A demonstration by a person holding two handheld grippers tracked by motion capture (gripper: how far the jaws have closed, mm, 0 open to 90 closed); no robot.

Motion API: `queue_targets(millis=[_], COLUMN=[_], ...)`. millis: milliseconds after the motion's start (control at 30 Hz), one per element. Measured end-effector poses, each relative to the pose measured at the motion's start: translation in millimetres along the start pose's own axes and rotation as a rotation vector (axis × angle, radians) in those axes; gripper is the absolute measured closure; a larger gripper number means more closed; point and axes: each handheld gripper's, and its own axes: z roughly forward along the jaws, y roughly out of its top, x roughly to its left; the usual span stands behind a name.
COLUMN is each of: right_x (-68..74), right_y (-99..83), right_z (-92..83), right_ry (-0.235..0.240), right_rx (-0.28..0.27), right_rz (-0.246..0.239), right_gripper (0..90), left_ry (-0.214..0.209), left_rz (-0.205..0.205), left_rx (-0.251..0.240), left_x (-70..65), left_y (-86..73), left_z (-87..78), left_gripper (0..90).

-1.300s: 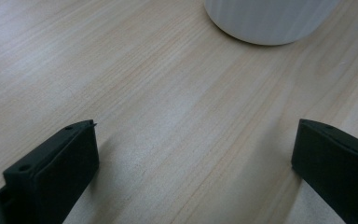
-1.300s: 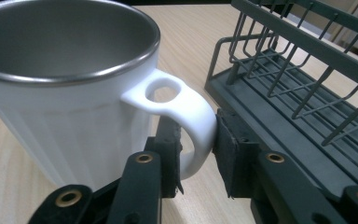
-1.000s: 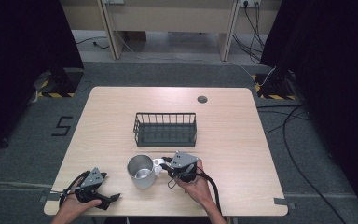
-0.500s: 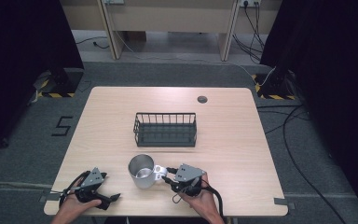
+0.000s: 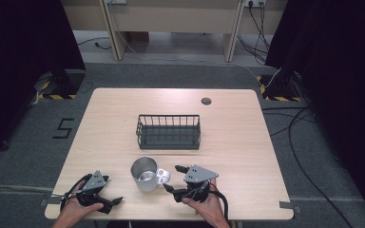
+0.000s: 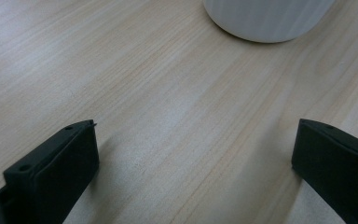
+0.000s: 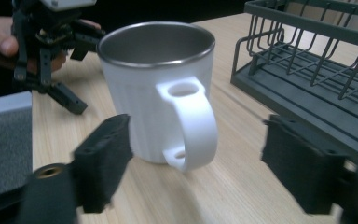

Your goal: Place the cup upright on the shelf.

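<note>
The right gripper (image 7: 196, 177) had just been opening; its jaws stood wide apart, one to each side of the mug's handle (image 7: 191, 123) without touching it, so the white mug (image 5: 145, 174) was free of any grip. The mug stood upright on its base at the near middle of the wooden table (image 5: 247, 137), handle turned toward that gripper, which suits a release or a fresh grasp by the handle. Beyond it sat the dark wire rack (image 5: 169, 131), apart from the mug and probably where the mug belonged. The left gripper (image 5: 105, 203) rested low at the near left edge, jaws spread and empty, out of the working hand's way.
</note>
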Motion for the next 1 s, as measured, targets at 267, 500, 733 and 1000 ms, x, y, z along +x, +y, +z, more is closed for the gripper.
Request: queue_targets(millis=[267, 500, 733, 1000], right_x=[5.9, 7.4, 10.3, 14.2], right_y=[16.5, 26.8, 31.4, 37.1], right_z=[14.3, 27.9, 42.4, 57.0], right_ry=[0.052, 0.06, 0.073, 0.085], right_rx=[-0.049, -0.06, -0.044, -0.037], right_rz=[-0.014, -0.015, -0.01, -0.028], right_gripper=[15.3, 15.3, 15.3, 9.8], left_ry=[0.0, 0.0, 0.001, 0.001], left_rz=[0.0, -0.001, -0.001, -0.001], left_rx=[-0.001, -0.001, -0.001, 0.0], left_x=[0.1, 0.0, 0.0, -0.1], left_y=[-0.1, -0.2, -0.3, -0.3], left_z=[0.0, -0.1, -0.2, -0.3], left_gripper=[0.0, 0.0, 0.0, 0.0])
